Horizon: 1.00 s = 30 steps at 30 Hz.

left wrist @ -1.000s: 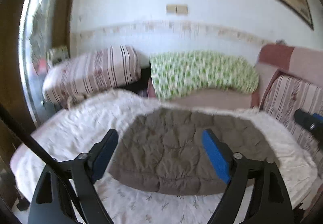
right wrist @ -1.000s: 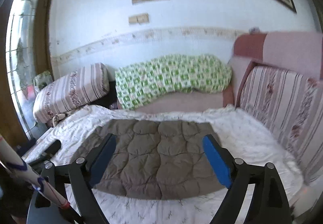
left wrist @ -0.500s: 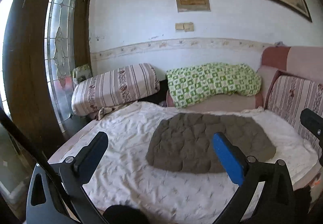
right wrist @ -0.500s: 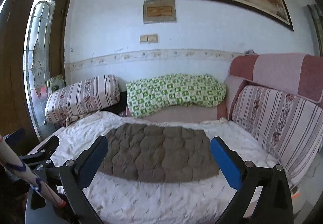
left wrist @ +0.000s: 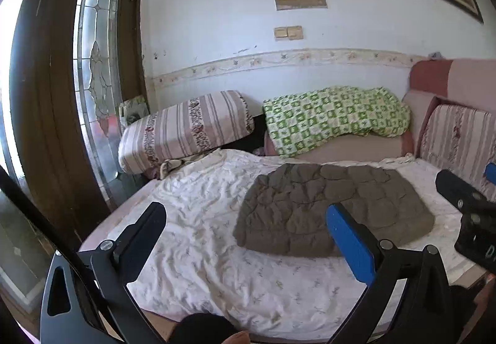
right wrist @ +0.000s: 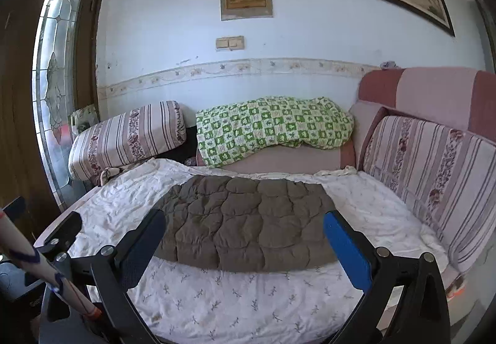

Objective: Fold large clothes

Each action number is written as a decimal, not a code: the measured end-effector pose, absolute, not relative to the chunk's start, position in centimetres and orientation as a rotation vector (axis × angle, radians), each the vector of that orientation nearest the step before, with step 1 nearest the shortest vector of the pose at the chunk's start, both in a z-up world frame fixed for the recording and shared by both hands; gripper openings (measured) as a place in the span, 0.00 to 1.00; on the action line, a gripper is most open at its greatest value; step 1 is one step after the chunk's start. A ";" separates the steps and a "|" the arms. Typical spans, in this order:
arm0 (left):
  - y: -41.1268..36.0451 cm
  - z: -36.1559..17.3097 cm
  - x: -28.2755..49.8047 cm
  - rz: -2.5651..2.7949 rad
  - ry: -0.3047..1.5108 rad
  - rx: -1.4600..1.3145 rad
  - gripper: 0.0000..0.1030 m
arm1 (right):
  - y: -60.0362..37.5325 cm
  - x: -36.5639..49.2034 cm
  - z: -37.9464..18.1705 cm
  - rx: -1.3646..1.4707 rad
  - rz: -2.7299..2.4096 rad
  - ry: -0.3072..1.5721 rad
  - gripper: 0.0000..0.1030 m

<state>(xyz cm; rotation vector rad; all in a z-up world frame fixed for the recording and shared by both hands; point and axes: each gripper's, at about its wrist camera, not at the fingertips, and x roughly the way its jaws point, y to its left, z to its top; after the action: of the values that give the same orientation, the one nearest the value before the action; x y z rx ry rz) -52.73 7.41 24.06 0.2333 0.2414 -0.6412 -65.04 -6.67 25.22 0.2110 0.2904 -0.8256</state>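
Note:
A brown quilted garment (left wrist: 331, 207) lies folded into a flat rectangle on the white sheet of the bed (left wrist: 198, 238); it also shows in the right wrist view (right wrist: 245, 220). My left gripper (left wrist: 245, 220) is open and empty, held back from the bed's near edge, left of the garment. My right gripper (right wrist: 245, 226) is open and empty, held back in front of the garment. The right gripper's fingers (left wrist: 458, 192) show at the right edge of the left wrist view.
A striped bolster (right wrist: 127, 139) and a green checked blanket (right wrist: 272, 130) lie at the far side. A striped cushion (right wrist: 434, 170) lines the right. A wooden door with glass (left wrist: 62, 96) stands left. A striped stick (right wrist: 40, 266) crosses the lower left.
Both grippers have pulled back and up from the garment, which now looks smaller and farther away. Both stay open and empty. The garment has not moved.

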 end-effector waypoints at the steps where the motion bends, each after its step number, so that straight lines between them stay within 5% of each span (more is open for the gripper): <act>1: 7.3 23.9 -52.5 -0.641 0.247 0.232 1.00 | -6.9 -64.7 25.0 0.213 -0.822 0.294 1.00; 30: 5.0 19.7 -47.7 -0.655 0.423 0.246 1.00 | -8.3 -61.9 21.9 0.184 -0.848 0.358 1.00</act>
<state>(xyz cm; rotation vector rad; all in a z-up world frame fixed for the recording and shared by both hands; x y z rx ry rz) -47.70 5.05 19.71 0.2461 0.4227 -0.6553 -61.91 -8.27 21.89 0.1845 0.3579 -0.8484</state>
